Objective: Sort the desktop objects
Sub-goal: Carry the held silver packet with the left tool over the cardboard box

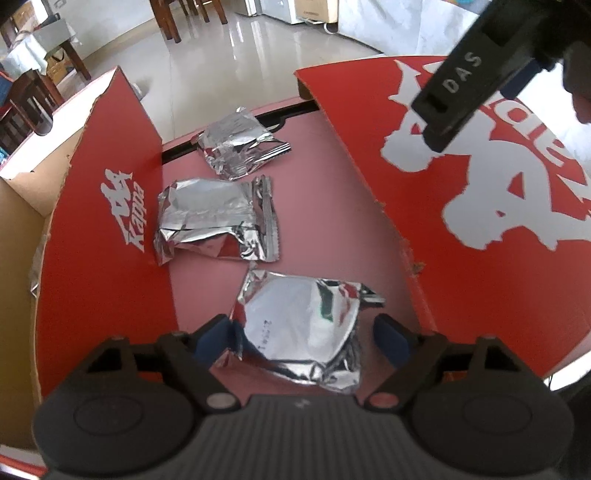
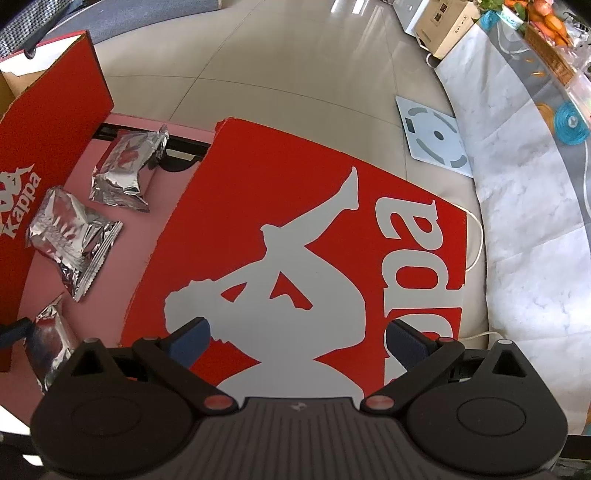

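Three silver foil packets lie on a pink surface (image 1: pixel 317 177) between a red Kappa box (image 1: pixel 107 229) and its red lid (image 1: pixel 480 206). My left gripper (image 1: pixel 303 332) is open, and its blue fingertips straddle the nearest packet (image 1: pixel 299 325). The middle packet (image 1: pixel 210 218) and the far packet (image 1: pixel 240 147) lie beyond it. My right gripper (image 2: pixel 295 343) hangs open over the lid (image 2: pixel 295 206), holding nothing. The right wrist view has the packets at left: far (image 2: pixel 125 166), middle (image 2: pixel 70 236) and nearest (image 2: pixel 51 343).
The box's upright red flap (image 2: pixel 48 110) walls the packets on the left. The right gripper's black body (image 1: pixel 454 99) hangs over the lid. On the tiled floor lie a white scale (image 2: pixel 434 136) and a cardboard carton (image 2: pixel 447 26). A marble-patterned cloth (image 2: pixel 535 221) runs along the right.
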